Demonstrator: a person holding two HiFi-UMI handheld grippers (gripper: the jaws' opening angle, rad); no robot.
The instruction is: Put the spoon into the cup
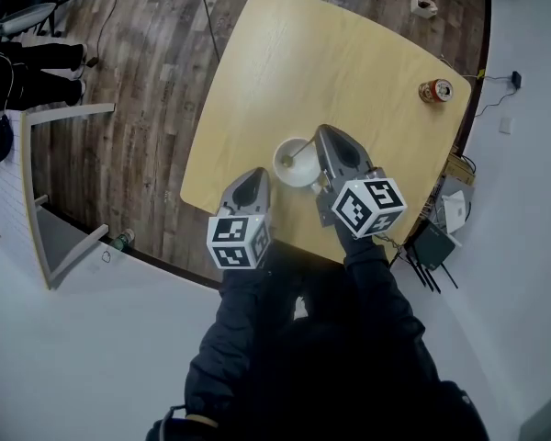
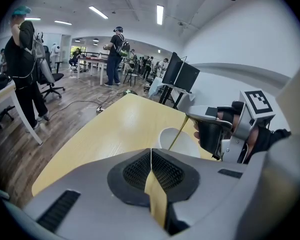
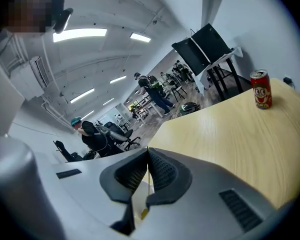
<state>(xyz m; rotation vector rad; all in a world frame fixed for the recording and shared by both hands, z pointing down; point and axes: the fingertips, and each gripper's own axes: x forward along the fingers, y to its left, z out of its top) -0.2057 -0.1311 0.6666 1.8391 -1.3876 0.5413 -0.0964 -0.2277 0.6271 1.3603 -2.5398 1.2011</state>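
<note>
A white cup (image 1: pixel 294 163) stands near the front edge of the yellow table (image 1: pixel 349 53). My right gripper (image 1: pixel 321 138) hovers just right of the cup, shut on the thin golden spoon (image 1: pixel 300 153). The spoon slants down from its tips into the cup. In the left gripper view the spoon (image 2: pixel 179 133) runs from the right gripper (image 2: pixel 202 115) into the cup (image 2: pixel 185 143). The right gripper view shows its jaws (image 3: pixel 148 156) pinching the handle, with a golden end (image 3: pixel 144 213) behind them. My left gripper (image 1: pixel 253 177) sits left of the cup, shut and holding nothing (image 2: pixel 151 156).
A red drink can (image 1: pixel 434 91) stands at the table's far right edge, also visible in the right gripper view as the can (image 3: pixel 260 89). A small white object (image 1: pixel 423 6) lies on the floor beyond. People and office chairs (image 2: pixel 20 59) are in the room behind.
</note>
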